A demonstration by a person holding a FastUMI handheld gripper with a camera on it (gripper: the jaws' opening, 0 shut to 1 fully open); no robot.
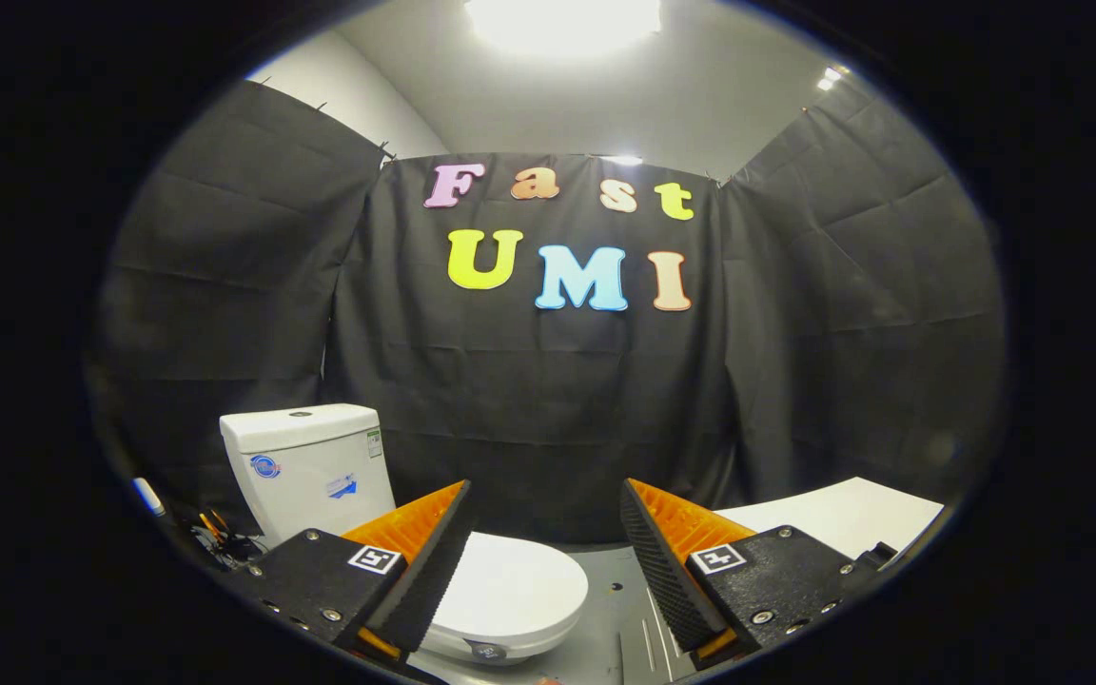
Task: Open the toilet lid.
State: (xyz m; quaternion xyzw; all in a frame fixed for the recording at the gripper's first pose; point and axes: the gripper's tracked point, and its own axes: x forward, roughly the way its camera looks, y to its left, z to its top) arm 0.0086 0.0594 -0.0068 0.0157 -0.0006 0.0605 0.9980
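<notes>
Fingers first: the two of the gripper stand wide apart, with a broad empty gap between them, holding nothing and touching nothing. Through that gap and partly behind the left finger lies the toilet lid, down flat and closed over the bowl, its rounded front edge curving toward the middle of the gap. Behind the lid and beyond the left finger rises the tank, set against the black cloth wall. Beyond the right finger a pale flat surface runs off to the side (a desk or a panel, I cannot tell which), and the grey floor shows between it and the toilet.

As I judge it, the task is at its very start: this is the approach, with the lid untouched and the gripper well above and short of it. The next move calls for bringing the fingers down and a little to the left, toward the front lip of the lid, so that one finger can get under the rim or both can pinch its edge. After that the lid would have to be swung up and back toward the tank along its hinge arc. The lip looks thin and smooth, so a shallow hold could slip.
</notes>
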